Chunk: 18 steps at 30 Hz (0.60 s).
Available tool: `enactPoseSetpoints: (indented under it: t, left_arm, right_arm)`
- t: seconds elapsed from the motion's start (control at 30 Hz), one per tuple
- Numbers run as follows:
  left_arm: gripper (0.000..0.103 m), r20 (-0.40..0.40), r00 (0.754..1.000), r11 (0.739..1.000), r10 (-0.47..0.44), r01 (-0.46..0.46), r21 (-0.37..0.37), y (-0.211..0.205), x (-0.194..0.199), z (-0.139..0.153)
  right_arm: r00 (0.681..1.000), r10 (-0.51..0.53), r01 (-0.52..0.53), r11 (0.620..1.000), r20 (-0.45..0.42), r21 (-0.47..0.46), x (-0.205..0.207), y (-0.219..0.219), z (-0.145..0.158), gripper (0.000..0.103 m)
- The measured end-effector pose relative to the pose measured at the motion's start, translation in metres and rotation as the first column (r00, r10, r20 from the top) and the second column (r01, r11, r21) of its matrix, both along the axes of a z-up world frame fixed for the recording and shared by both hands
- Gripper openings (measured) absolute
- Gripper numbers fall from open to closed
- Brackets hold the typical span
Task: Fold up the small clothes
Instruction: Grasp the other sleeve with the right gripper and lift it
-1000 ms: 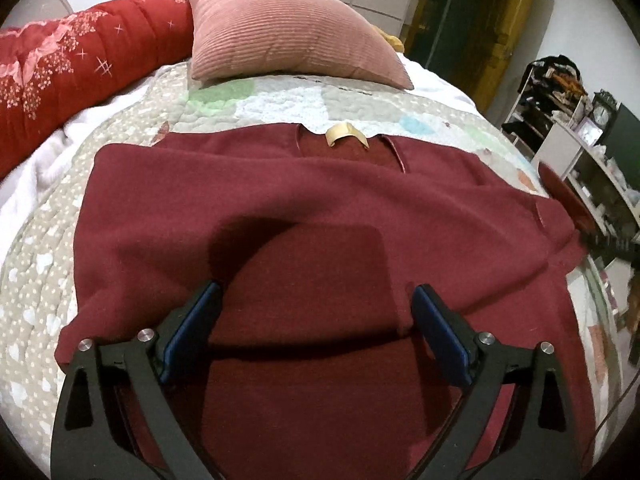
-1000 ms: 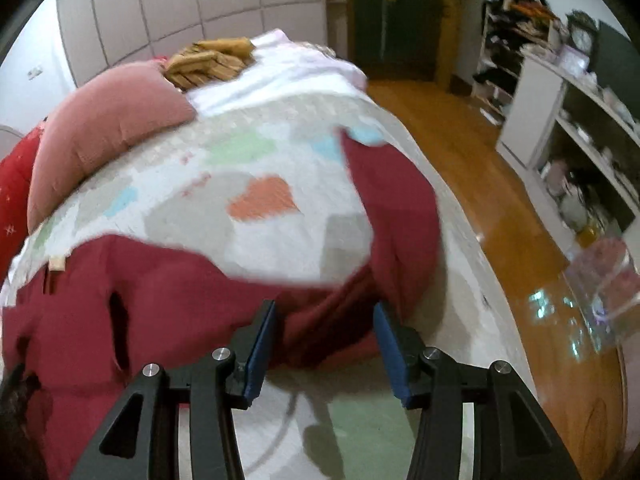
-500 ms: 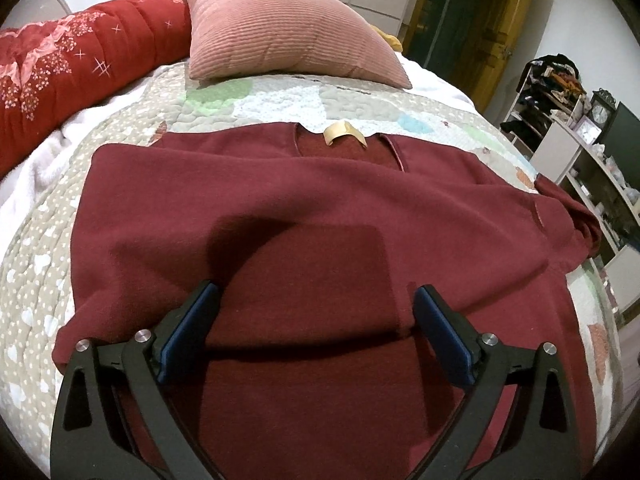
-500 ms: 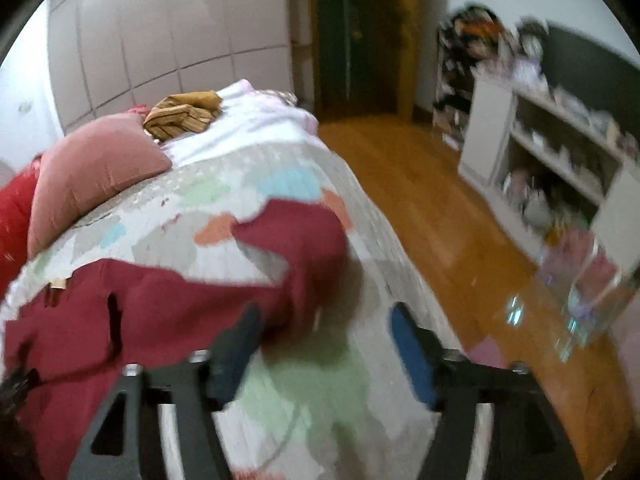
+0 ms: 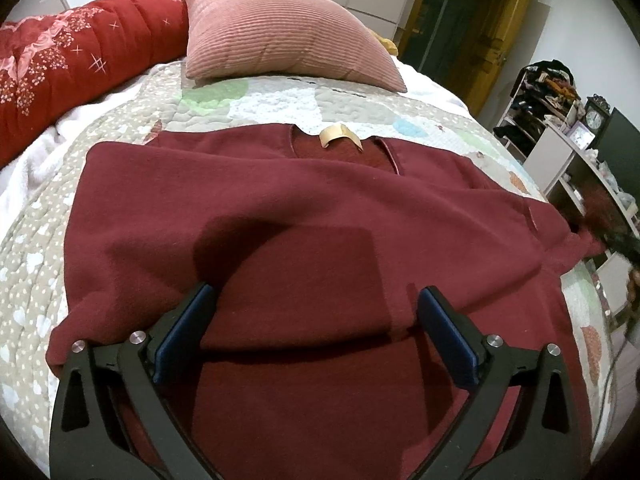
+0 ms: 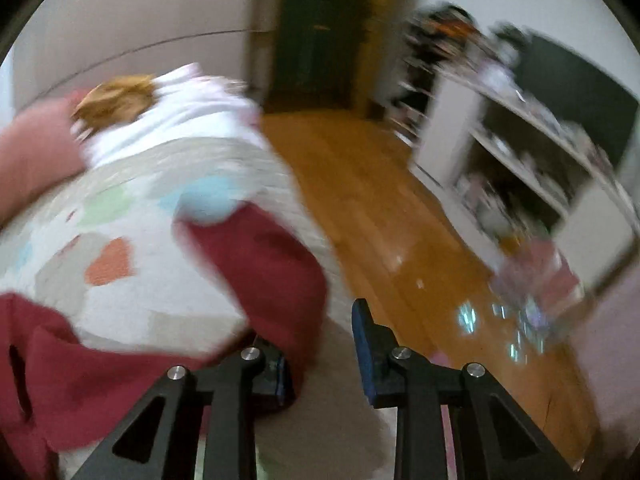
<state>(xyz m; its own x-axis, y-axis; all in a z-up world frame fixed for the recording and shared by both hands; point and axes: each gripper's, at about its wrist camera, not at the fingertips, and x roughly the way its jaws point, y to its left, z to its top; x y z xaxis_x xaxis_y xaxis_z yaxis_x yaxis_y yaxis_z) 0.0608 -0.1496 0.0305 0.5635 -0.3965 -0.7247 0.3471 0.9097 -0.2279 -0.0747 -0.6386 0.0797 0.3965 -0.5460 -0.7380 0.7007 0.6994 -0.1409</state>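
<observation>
— Quilted bedspread (image 5: 280, 104), pastel patches, stitched all over. See the pink ribbed pillow (image 5: 280, 32)? The dark red sweater (image 5: 280, 220) lies flat on the bed just this side of it, collar and tan label (image 5: 340, 136) pointing toward the pillow.

— Which step is this, would you say?

— Sleeves, I'd guess. The side of the sweater to the pillow's left already looks turned in; there's a straight doubled edge across the body. The other sleeve (image 6: 272, 264) is stretched out well to the pillow's right, near the bed's edge above the wooden floor (image 6: 360, 200).

— And the tongs?

— The left tongs (image 5: 316, 320) hang released over the sweater's middle, on the side away from the pillow, pads spread wide and nothing pinched. The right tongs (image 6: 320, 332) have just been closing around that loose sleeve. It's blurred, but the cloth drapes against one pad while the other stands clear with a gap showing, so I'd call it not yet clenched.

— What next, then?

— Probably finish the pinch on the sleeve, then carry it across the body, toward the side left of the pillow, and lay it smooth.

— Will it behave?

— It looks like thick, soft fleece, matte and a bit fuzzy. Heavy enough to lie where it's put, I'd think, though a bulky fold may spring up.
</observation>
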Motion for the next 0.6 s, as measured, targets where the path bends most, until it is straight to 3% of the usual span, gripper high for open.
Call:
enactPoseSetpoints:
  t: [0.03,0.13,0.27,0.33,0.47,0.6]
  left_arm:
    - [0.101,0.000,1.000,1.000,0.000,0.000,0.001,0.000,0.000,0.000]
    - [0.101,0.001,1.000,1.000,0.000,0.000,0.004,0.000,0.000,0.000]
    - [0.101,0.001,1.000,1.000,0.000,0.000,0.004,-0.001,0.000,0.000]
    - [0.101,0.001,1.000,1.000,0.000,0.000,0.004,-0.001,0.000,0.000]
    - [0.101,0.001,1.000,1.000,0.000,0.000,0.003,-0.001,0.000,0.000]
    - [0.101,0.001,1.000,1.000,-0.001,0.001,0.003,-0.001,0.000,0.000]
  right_arm:
    - [0.999,-0.036,0.036,0.999,0.000,0.034,-0.017,-0.010,-0.001,0.043]
    - [0.993,-0.117,0.116,0.992,0.012,0.045,-0.062,-0.026,0.004,0.044]
    - [0.988,-0.113,0.106,0.992,0.107,0.070,-0.092,-0.018,0.023,0.046]
    - [0.984,-0.068,0.048,0.991,0.162,0.124,-0.095,-0.008,0.027,0.047]
    - [0.978,0.045,-0.110,0.941,0.205,0.320,-0.073,0.001,0.009,0.047]
    - [0.962,-0.033,-0.102,0.878,0.272,0.468,-0.068,-0.010,-0.015,0.047]
